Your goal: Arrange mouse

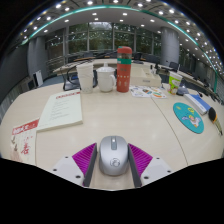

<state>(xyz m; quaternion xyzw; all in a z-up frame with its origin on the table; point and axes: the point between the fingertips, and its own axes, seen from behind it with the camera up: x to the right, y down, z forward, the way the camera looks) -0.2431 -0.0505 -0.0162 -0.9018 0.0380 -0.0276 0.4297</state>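
A grey wireless mouse (113,155) sits between my gripper's (113,150) two fingers, its length along them. Both magenta pads (86,157) press against its sides, so the gripper is shut on it. The mouse is low over the beige table (130,115), near its front edge; I cannot tell whether it touches the surface.
Beyond the fingers stand a red bottle (123,70) and a white mug (105,78). A white booklet (60,108) and a red-printed leaflet (22,138) lie to the left. A round teal mat (188,116) lies to the right, with papers (147,91) behind it.
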